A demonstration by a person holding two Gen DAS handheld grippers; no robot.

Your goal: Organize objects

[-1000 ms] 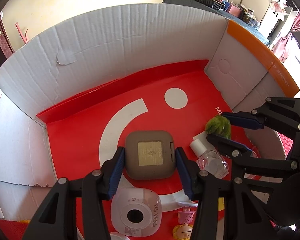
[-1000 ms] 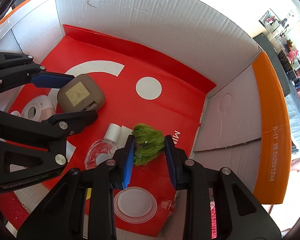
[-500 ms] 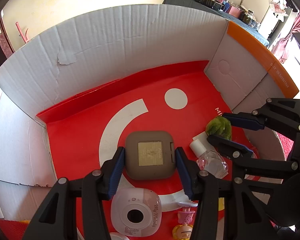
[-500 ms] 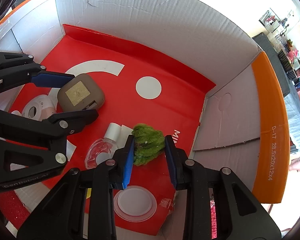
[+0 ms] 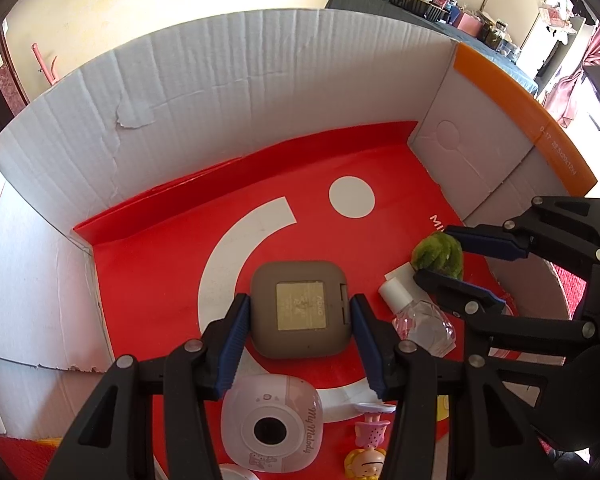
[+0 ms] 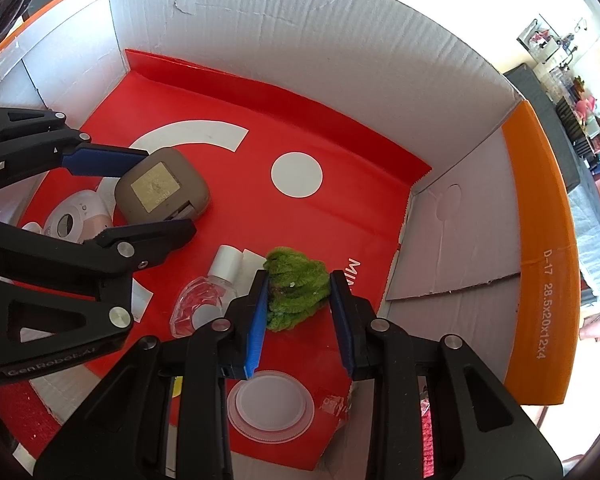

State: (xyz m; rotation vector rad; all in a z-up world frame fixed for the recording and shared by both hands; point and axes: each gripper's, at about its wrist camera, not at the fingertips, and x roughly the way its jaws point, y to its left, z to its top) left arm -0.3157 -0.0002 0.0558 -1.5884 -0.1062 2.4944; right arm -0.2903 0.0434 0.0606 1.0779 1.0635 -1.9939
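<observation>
Cardboard box [image 5: 260, 92] with red floor: left gripper [image 5: 300, 328] clamps a taupe square compact [image 5: 299, 314]; right gripper [image 6: 300, 300] pinches green fuzzy ball [image 6: 296, 288]. Nearby, clear bottle [image 6: 204, 300] and pink "My Melody" camera [image 5: 272, 424].

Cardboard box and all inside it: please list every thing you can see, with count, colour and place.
cardboard box: one, white walls, orange rim, red floor with white marks; surrounds everything.
compact case: one, grey-brown with gold square; floor centre, between the left tongs' pads.
fuzzy ball: one, green; right of the case, between the right tongs' pads.
small bottle: one, clear with white cap; lying between case and ball.
toy camera: one, pale pink; near side, below the case.
small figure: one, pink and yellow; beside the camera.
round lid: one, white; near edge.
left tongs: black, blue pads.
right tongs: black, blue pads.
</observation>
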